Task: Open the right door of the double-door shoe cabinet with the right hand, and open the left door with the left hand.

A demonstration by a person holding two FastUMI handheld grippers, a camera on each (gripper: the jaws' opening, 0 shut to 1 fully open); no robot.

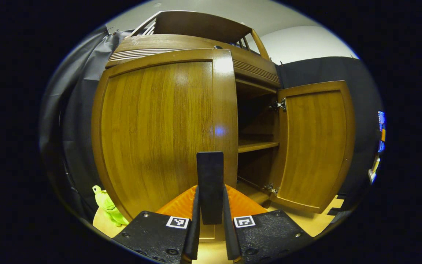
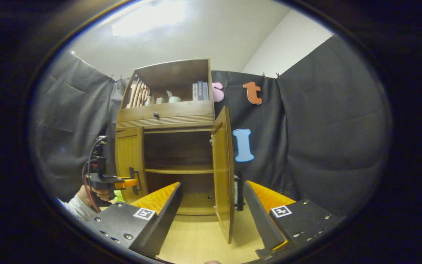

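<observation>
Handle (image 1: 210,187) of the left door (image 1: 159,132), upright, is pinched dead ahead by the left gripper (image 1: 210,220); the right gripper (image 2: 211,212) is spread, backed off the opened right door (image 2: 224,172).

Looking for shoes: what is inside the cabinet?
Inside the cabinet, one bare wooden shelf and a bare floor show, no shoes. The left door covers part of the interior.

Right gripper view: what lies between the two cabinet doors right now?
In the right gripper view, the left door and right door both stand open; between them are the dark cabinet interior and one wooden shelf. Nothing visible sits on it.
</observation>
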